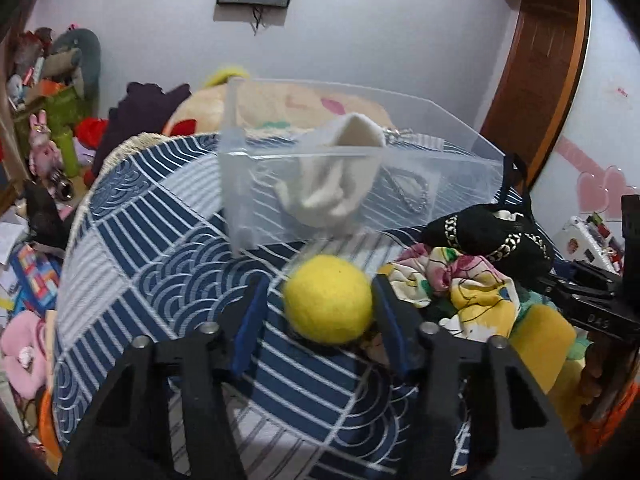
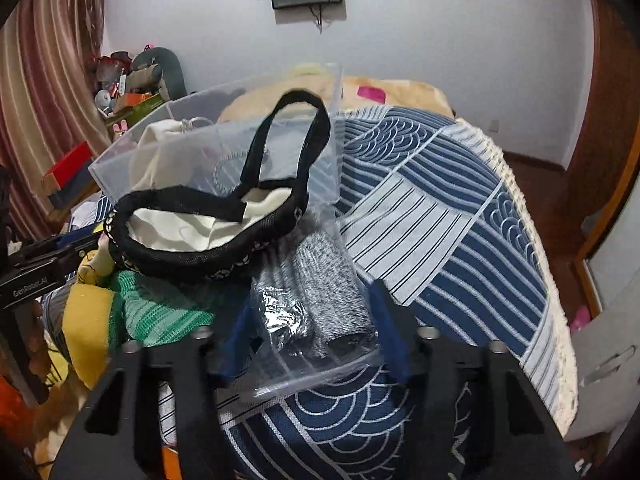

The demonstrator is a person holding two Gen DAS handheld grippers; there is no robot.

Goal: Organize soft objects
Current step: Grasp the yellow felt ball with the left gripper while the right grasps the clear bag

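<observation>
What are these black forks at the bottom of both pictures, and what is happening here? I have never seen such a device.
Each fork is a hand-held two-finger gripper with a camera looking along its fingers; a person holds one in each hand. The left gripper, open, brackets a yellow felt ball lying on a blue patterned cloth. The right gripper, also open, straddles grey knitwear in a clear bag. Behind stand a clear plastic box holding a white cloth, and a black bag atop a clothes pile.
</observation>
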